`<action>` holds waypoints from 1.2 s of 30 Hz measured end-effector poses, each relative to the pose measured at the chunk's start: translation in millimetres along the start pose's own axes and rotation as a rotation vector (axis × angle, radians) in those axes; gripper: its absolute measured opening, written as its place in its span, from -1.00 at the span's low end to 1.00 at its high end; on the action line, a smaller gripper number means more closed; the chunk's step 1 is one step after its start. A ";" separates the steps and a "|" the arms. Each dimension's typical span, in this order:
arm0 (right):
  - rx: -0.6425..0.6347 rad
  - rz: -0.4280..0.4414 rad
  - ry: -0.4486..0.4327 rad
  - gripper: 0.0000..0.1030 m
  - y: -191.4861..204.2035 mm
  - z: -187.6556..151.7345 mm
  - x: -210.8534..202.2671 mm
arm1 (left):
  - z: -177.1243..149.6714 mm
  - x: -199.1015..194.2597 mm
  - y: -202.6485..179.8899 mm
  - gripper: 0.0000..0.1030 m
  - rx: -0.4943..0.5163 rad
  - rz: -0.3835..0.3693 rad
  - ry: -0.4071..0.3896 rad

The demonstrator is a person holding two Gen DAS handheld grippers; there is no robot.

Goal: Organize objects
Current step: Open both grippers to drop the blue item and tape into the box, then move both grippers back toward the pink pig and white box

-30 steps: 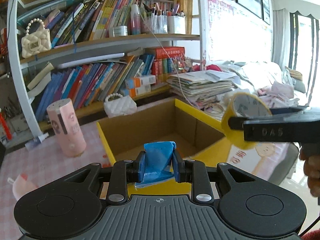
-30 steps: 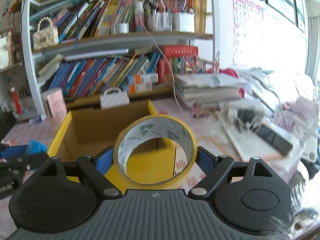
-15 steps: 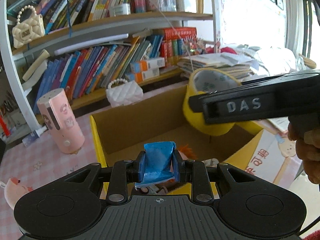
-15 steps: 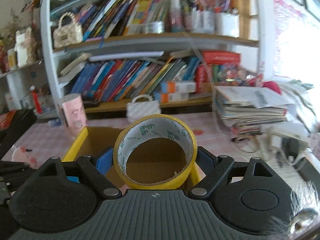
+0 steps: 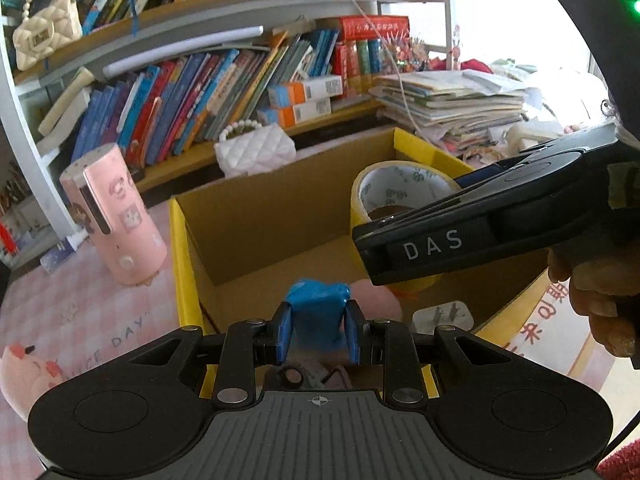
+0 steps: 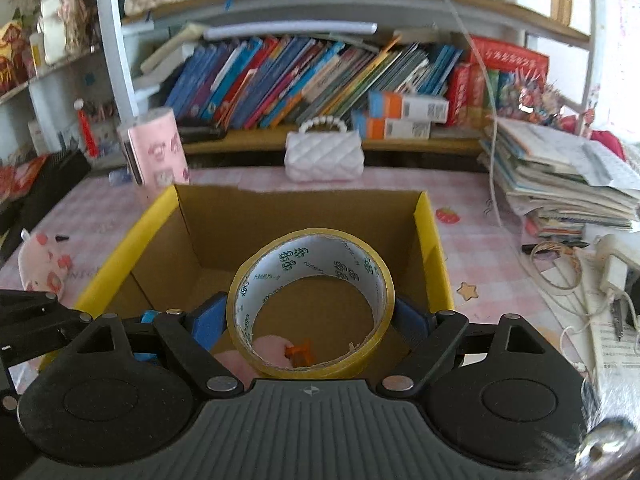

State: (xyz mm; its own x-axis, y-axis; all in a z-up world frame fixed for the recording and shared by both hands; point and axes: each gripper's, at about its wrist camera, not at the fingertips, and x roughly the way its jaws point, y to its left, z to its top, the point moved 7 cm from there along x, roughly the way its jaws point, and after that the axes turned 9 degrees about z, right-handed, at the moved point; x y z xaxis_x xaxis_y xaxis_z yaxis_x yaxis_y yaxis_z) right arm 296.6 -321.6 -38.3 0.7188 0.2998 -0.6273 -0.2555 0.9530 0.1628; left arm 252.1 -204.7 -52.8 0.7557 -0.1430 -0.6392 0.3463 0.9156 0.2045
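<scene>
The left gripper (image 5: 319,334) has its jaws clamped on a blue crumpled piece (image 5: 318,312), and the right gripper (image 6: 310,322) has its jaws pressed on a yellow tape roll (image 6: 310,304); both hang above the open cardboard box (image 6: 430,236). Inside lies a pink soft toy (image 6: 270,350). Behind the box, a white quilted purse (image 6: 324,156) and a pink cylinder (image 6: 158,146) stand on the tabletop (image 6: 472,236).

Both wrist cameras look steeply down, close over the same open cardboard box (image 5: 256,216), facing the bookshelf (image 6: 304,76).

Pink checked table (image 6: 248,184) under cardboard box (image 6: 296,216), white purse (image 6: 324,158), pink canister (image 6: 158,146), paper stack (image 6: 560,176).
</scene>
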 end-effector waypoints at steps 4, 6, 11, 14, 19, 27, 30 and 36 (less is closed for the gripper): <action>0.001 0.009 0.035 0.65 -0.9 -3.4 10.4 | -0.6 1.1 0.6 -0.50 -0.015 -0.010 0.007; 0.005 0.016 0.069 0.65 -0.6 -7.1 16.4 | -1.3 1.3 1.0 -0.49 -0.024 -0.015 0.014; -0.024 -0.002 0.096 0.65 2.3 -10.2 20.4 | -2.2 1.8 2.3 -0.45 -0.040 -0.015 0.018; -0.031 -0.005 0.101 0.65 4.1 -10.5 19.4 | -2.5 1.7 2.7 -0.39 -0.040 -0.011 0.017; -0.022 0.004 0.073 0.72 6.0 -9.6 14.5 | -2.1 -2.7 10.2 0.10 -0.058 0.012 0.008; -0.011 -0.038 -0.087 0.78 13.8 7.1 -20.3 | 2.1 -31.0 15.9 0.60 -0.078 0.025 -0.090; 0.016 -0.077 -0.134 0.79 14.2 9.1 -36.1 | 1.4 -45.0 20.5 0.65 -0.091 0.035 -0.127; 0.062 -0.179 -0.212 0.82 16.8 0.7 -67.6 | -6.6 -69.6 37.6 0.73 -0.150 0.060 -0.177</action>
State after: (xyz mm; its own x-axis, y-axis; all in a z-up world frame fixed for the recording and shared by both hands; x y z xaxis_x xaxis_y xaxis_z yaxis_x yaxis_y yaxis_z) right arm 244.1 -325.7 7.4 0.8698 0.1228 -0.4778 -0.0773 0.9905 0.1139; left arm 208.8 -157.8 -5.5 0.8627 -0.1378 -0.4865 0.2211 0.9681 0.1178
